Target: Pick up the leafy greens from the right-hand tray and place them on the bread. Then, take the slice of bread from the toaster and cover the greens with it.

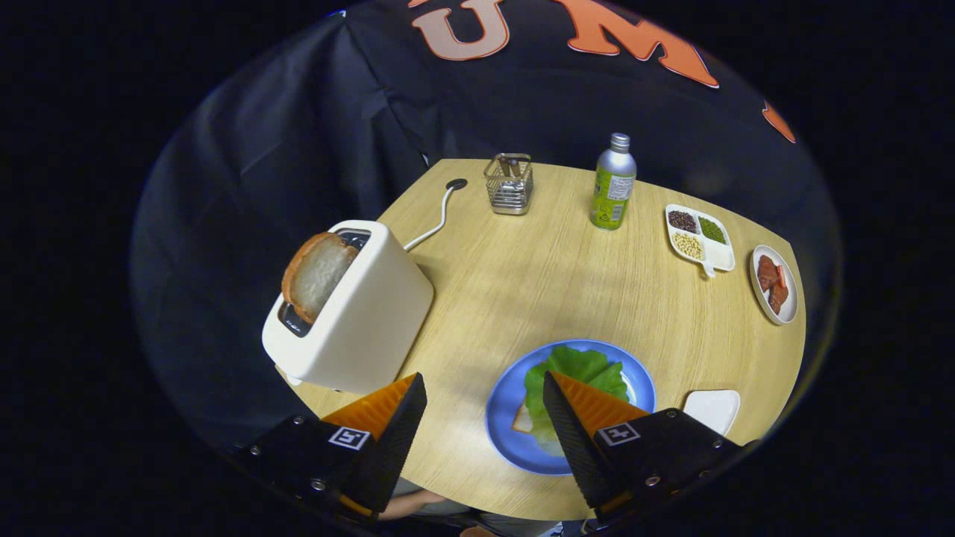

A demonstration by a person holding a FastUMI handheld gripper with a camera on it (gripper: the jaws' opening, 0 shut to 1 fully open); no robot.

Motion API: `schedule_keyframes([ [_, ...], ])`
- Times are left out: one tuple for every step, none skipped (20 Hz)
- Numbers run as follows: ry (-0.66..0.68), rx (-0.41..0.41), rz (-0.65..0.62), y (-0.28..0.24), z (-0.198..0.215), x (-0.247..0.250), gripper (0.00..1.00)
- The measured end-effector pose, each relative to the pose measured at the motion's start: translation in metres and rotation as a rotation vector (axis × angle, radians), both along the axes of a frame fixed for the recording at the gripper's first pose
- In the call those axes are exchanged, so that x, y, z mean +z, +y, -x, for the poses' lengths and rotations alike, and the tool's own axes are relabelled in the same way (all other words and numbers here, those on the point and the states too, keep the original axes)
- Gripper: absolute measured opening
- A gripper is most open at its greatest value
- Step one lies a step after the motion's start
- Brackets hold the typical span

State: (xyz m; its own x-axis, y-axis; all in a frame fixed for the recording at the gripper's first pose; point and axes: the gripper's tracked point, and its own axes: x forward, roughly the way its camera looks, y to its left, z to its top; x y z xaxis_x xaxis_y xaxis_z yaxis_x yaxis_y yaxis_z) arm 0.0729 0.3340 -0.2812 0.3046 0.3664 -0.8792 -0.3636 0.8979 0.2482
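Leafy greens already lie on the bread on the blue plate, partly behind the tip of the right-hand finger, with a corner of the bread peeping out from under the leaves. The gripper hangs above the wooden table with its jaws wide apart and nothing between them. The first step looks done, so the step in hand is, by my judgement, fetching the slice of bread that stands up out of the slot of the white toaster, which sits just ahead of the left-hand finger. The next move calls for swinging toward that side, bringing the two fingers to either face of the slice above the slot, closing on it gently and lifting it straight up before carrying it back over the greens. Beyond the fingers stand a wire holder, a bottle, a divided dish and a small plate; a small white tray lies just beyond the right-hand finger.
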Motion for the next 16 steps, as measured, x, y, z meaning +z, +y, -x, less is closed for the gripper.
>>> schedule_keyframes([
  [-0.016,0.008,0.001,0.009,-0.004,0.007,0.95],
  [-0.029,0.018,0.007,0.016,-0.007,0.015,0.96],
  [-0.036,0.029,0.007,0.026,-0.007,0.023,0.95],
  [-0.036,0.037,-0.001,0.037,-0.006,0.031,0.96],
  [-0.032,0.044,-0.01,0.048,-0.005,0.037,0.97],
  [-0.027,0.053,-0.016,0.059,-0.005,0.042,0.97],
  [-0.03,0.059,-0.024,0.07,-0.006,0.049,0.97],
  [-0.033,0.064,-0.029,0.079,-0.008,0.054,0.97],
  [-0.032,0.07,-0.028,0.088,-0.007,0.059,0.97],
  [-0.027,0.08,-0.027,0.097,-0.006,0.062,0.97],
  [-0.025,0.088,-0.028,0.105,-0.006,0.065,0.97],
  [-0.025,0.096,-0.025,0.115,-0.005,0.067,0.97],
  [-0.025,0.111,-0.022,0.125,-0.004,0.069,0.97],
  [-0.024,0.125,-0.017,0.132,-0.005,0.068,0.97],
  [-0.017,0.143,-0.007,0.138,-0.004,0.067,0.97],
  [-0.019,0.151,-0.002,0.145,-0.005,0.066,0.97],
])
